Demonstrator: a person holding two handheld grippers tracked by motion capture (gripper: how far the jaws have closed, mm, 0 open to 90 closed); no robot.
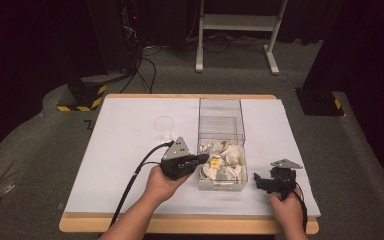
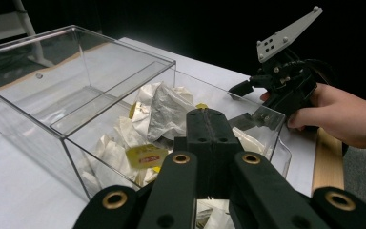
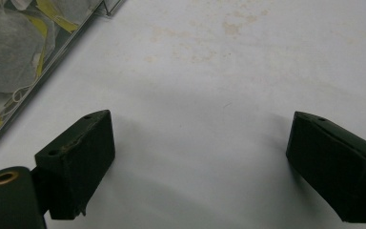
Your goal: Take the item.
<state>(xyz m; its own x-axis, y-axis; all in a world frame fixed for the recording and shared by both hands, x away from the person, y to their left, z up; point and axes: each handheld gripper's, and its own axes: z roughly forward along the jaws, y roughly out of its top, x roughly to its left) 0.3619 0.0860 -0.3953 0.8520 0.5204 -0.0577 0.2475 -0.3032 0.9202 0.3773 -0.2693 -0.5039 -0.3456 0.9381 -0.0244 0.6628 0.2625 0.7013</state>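
High view: left gripper [image 1: 200,159] shut, empty, over tea bags [image 1: 225,162] in clear box [image 1: 220,107].

Grey carpet floor [image 1: 40,130] surrounds the white-topped table [image 1: 125,150]; a white desk frame [image 1: 237,30] stands beyond, room dark.

One clear box [image 1: 221,120], many tea bags [image 1: 225,162], two tools.

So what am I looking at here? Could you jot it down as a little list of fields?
Setting: white-covered table
Container: clear plastic box, open on top
Contents: tea bags with yellow tags
Left gripper: jaws shut, tip over the box's near edge, nothing visibly held
Right gripper: jaws open, on the table beside the box
Also there: clear cup, behind the left gripper
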